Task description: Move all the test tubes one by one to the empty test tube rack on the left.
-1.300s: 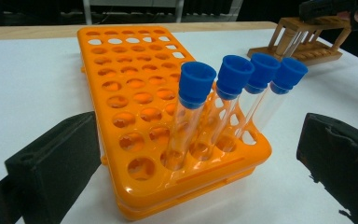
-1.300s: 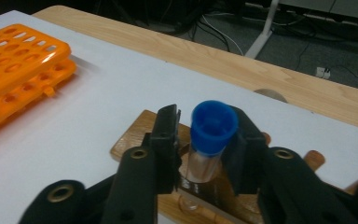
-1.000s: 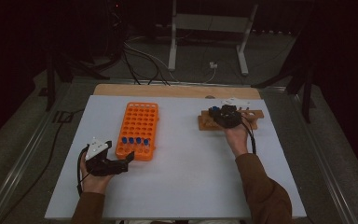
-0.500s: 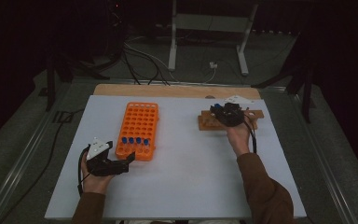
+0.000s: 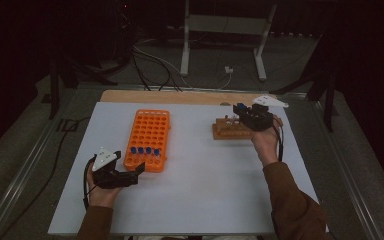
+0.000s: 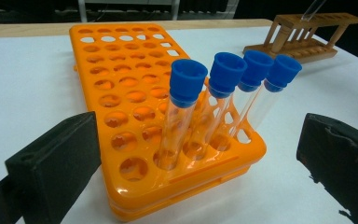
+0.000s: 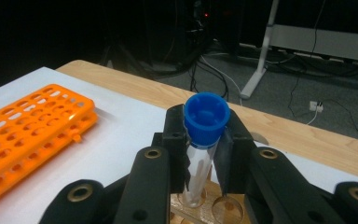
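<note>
My right tongs were clamped on a clear tube with a blue cap, gripping just under the cap so its foot hung over the holes of the wooden rack and it could travel upright; my left tongs stood wide open and empty on the near side of the orange rack, I judge to receive or steady things beside the four capped tubes in its nearest row. The white surface carried both racks well apart, with a wooden strip at its far edge, and beyond it lay a dark room of floor cables and metal stand legs.
</note>
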